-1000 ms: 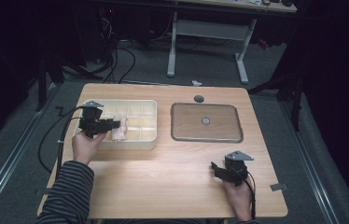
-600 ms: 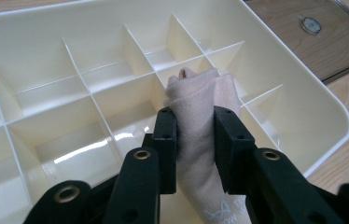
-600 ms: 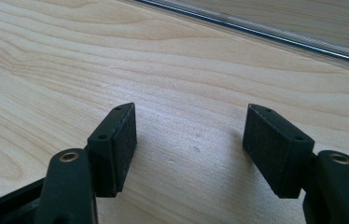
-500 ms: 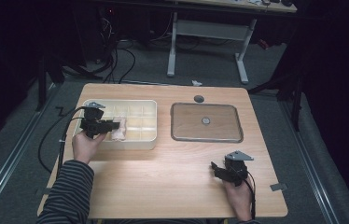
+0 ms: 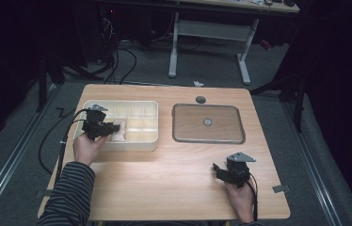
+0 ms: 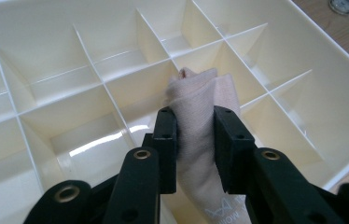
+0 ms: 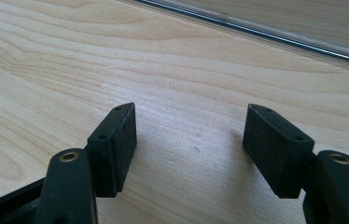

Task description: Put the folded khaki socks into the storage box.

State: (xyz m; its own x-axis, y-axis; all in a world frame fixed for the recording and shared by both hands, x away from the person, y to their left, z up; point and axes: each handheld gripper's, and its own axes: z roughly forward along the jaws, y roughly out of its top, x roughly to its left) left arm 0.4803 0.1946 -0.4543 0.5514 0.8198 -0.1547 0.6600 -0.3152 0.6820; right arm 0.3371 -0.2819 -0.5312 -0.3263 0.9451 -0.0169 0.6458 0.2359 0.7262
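Observation:
A cream divided tray (image 5: 143, 142) with several compartments sits on the left half of the wooden table. My left gripper (image 5: 114, 128) hangs over its near row, shut on a rolled beige cloth (image 6: 199, 116) whose tip points into the tray (image 6: 60, 84); the cloth (image 5: 119, 131) shows pale beside the black jaws. My left gripper (image 6: 195, 130) pinches the roll from both sides. My right gripper (image 5: 217, 170) rests low near the table's front right, held by a hand. Its jaws (image 7: 189, 140) stand open above bare wood with nothing between them.
A clear lid (image 5: 208, 123) with a small round knob lies flat right of the tray; its edge (image 7: 256, 32) crosses the right gripper view. A small dark disc (image 5: 200, 99) sits near the table's far edge. Cables trail off the left side.

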